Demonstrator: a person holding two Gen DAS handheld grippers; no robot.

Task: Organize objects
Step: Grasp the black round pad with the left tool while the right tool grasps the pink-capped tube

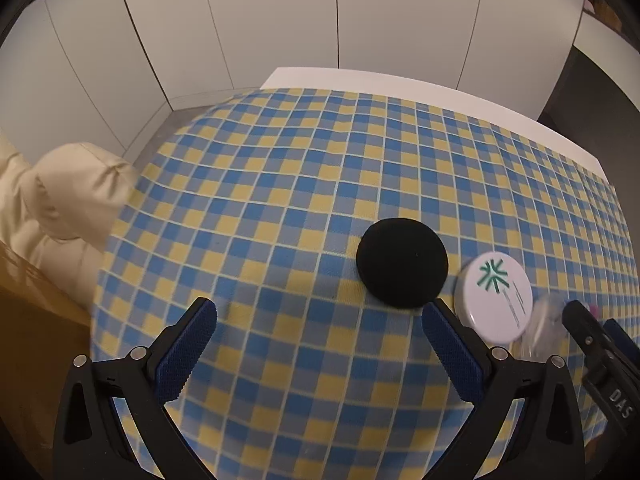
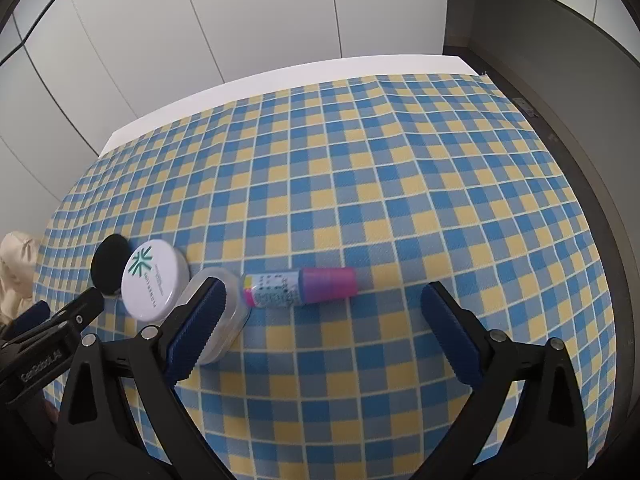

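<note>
A black round puff (image 1: pixel 402 262) lies on the checked tablecloth (image 1: pixel 280 184), just ahead of my open, empty left gripper (image 1: pixel 318 320), near its right finger. A white round jar with a green logo (image 1: pixel 498 298) sits right of the puff, and a clear lid (image 1: pixel 550 322) lies beside it, blurred. In the right wrist view the puff (image 2: pixel 110 262), the jar (image 2: pixel 154 282), the clear lid (image 2: pixel 226 320) and a small bottle with a pink cap (image 2: pixel 300 288) lie in a row. My right gripper (image 2: pixel 324 304) is open and empty, just short of the bottle.
The cloth (image 2: pixel 360 180) covers a white table (image 2: pixel 280 74) against white wall panels. A cream padded jacket (image 1: pixel 60 196) lies off the table's left edge. The right gripper's body (image 1: pixel 600 352) shows at the lower right of the left wrist view.
</note>
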